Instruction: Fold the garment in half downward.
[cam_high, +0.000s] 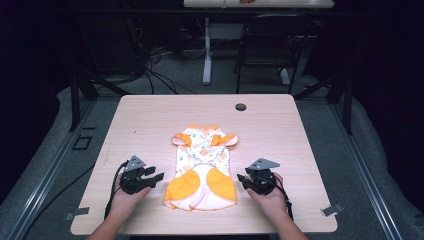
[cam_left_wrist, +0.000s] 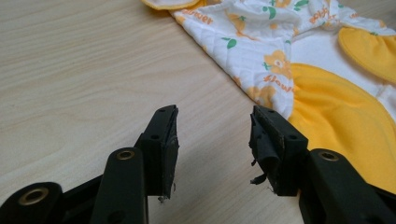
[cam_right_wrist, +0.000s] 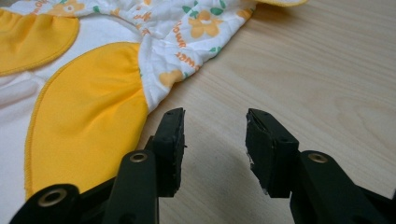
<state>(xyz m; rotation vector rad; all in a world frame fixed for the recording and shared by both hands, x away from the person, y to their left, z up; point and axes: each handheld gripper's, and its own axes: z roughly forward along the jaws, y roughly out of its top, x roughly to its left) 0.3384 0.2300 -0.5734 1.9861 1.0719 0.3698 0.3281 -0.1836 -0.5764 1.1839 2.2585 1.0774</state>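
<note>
On the desk (cam_high: 150, 120), a small orange-and-white baby garment (cam_high: 202, 167) lies flat near the front edge, between the two grippers. Both the left gripper (cam_high: 150, 176) and the right gripper (cam_high: 245, 178) rest just beside its orange hem with jaws spread wide and nothing between them. Pinching too shallowly could catch only the top layer, so the fabric might slip or bunch; uneven pulls would likely skew the garment.
</note>
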